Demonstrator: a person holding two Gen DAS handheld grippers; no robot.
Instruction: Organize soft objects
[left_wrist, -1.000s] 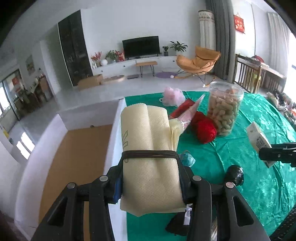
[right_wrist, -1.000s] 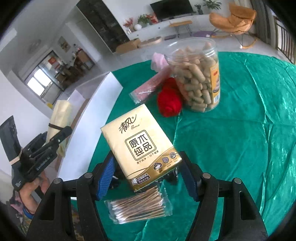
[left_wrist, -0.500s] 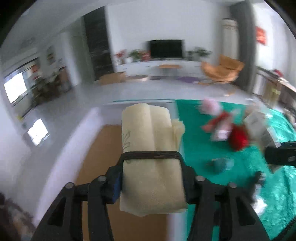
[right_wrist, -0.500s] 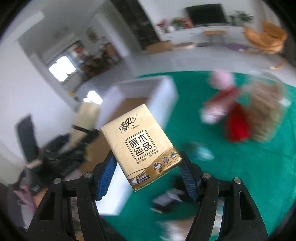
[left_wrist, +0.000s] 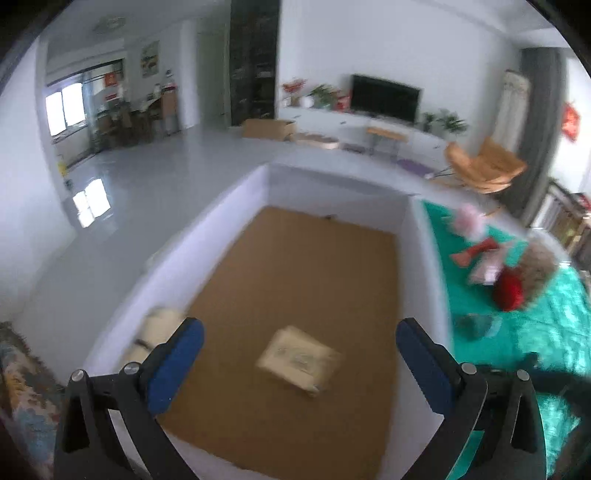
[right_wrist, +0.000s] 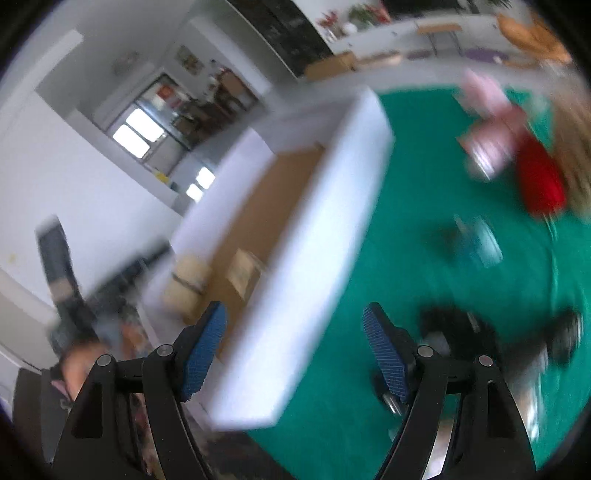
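- two soft things lie in the white box (left_wrist: 236, 206): one tissue pack (left_wrist: 300, 357) and one pale yellow rolled cloth (left_wrist: 157, 328). out on the green tablecloth (left_wrist: 554, 332) i count one red yarn ball (left_wrist: 509, 293), one pink fluffy thing (left_wrist: 468, 218) and one clear jar of peanuts (left_wrist: 539, 273), all blurred.
- my left gripper (left_wrist: 299, 363) points steeply down over the box's brown floor; its jaws have just been opening and now stand wide apart with nothing between the blue pads (left_wrist: 177, 365).
- my right gripper (right_wrist: 295, 354) also tilts down, over the box's near white wall, where box meets tablecloth. its jaws have just been opening too, and nothing sits between them.
- the tissue pack lies flat on the brown floor, straight ahead between my left fingers and apart from both; it is a pale beige block with a faint printed face, corners askew to the box walls.
- the rolled cloth rests against the box's left wall, just beyond my left finger; a dark band crosses it. from the right gripper it (right_wrist: 186, 284) shows ahead and to the left, beside the pack (right_wrist: 243, 273), though whether the two touch i cannot tell.
- to the far left of my right gripper, the person's hand (right_wrist: 79, 363) holds the other tool, too smeared to make out.
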